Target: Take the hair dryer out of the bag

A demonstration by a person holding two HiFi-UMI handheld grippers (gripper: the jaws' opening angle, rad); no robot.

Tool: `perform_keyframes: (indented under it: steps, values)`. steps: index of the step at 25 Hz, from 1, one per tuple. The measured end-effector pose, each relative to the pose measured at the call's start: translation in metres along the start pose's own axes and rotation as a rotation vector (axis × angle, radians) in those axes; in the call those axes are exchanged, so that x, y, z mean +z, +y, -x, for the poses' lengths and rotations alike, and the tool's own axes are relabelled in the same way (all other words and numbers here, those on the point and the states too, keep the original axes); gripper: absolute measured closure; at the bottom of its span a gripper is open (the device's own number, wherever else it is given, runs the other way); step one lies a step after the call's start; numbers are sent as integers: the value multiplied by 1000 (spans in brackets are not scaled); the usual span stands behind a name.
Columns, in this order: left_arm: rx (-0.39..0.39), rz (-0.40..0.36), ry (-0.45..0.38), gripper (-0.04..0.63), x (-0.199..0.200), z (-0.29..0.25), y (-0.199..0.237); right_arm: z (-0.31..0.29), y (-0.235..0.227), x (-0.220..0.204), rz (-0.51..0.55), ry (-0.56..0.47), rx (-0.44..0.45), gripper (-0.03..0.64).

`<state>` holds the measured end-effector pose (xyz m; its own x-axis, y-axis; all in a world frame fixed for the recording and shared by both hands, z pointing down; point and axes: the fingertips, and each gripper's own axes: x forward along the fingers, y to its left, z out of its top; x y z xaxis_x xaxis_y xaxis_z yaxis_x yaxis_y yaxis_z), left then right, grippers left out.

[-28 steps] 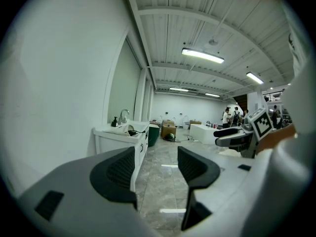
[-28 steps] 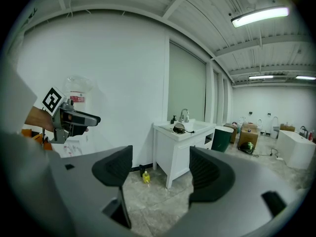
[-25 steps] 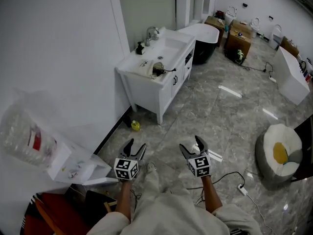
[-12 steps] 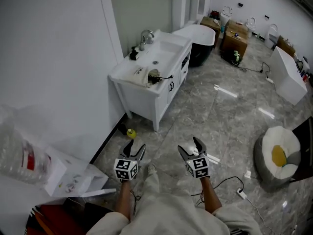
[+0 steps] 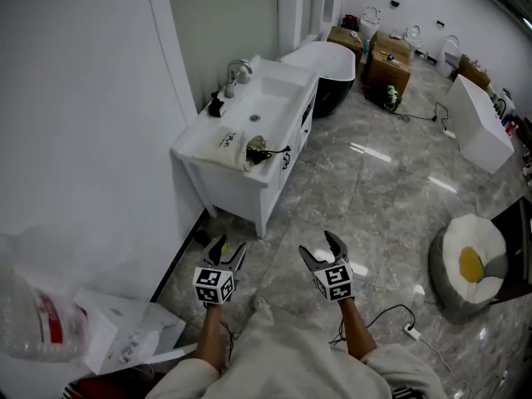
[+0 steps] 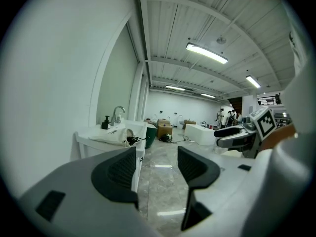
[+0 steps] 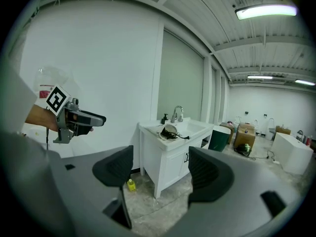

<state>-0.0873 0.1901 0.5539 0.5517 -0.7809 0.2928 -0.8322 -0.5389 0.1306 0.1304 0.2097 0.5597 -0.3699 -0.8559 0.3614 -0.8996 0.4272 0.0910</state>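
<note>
Head view takes in a glossy grey marble-tiled floor (image 5: 374, 189) and a boxy white vanity (image 5: 229, 185) against the left wall; on its near end lies a pale, crumpled bag (image 5: 233, 142), the black hair dryer (image 5: 258, 150) showing at its mouth, cord trailing over the edge; left gripper (image 5: 228, 248) and right gripper (image 5: 320, 248) hang well apart from it, jaws spread, empty.

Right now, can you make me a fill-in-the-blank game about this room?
The left gripper and the right gripper both have ____ jaws. The bag with the black cord lies on the ____ vanity. The little bottle on the floor is ____.
Missing words: open, white, yellow.
</note>
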Motion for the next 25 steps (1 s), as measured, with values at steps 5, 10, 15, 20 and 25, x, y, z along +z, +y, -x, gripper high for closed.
perform_keyframes:
  steps: [5, 10, 15, 20, 25]
  values:
    - [-24, -1, -4, 341, 22, -39, 42, -50, -10, 24, 0, 5, -22, 279]
    - [-40, -1, -6, 341, 36, -69, 80, -95, -14, 44, 2, 4, -35, 280]
    - [-53, -3, -9, 342, 49, -92, 108, -126, -20, 59, 2, 6, -51, 280]
    - [-58, -5, -12, 341, 55, -107, 130, -152, -22, 63, -1, 11, -58, 279]
    - [-60, -6, -5, 342, 58, -119, 143, -171, -23, 67, -2, 12, -54, 281]
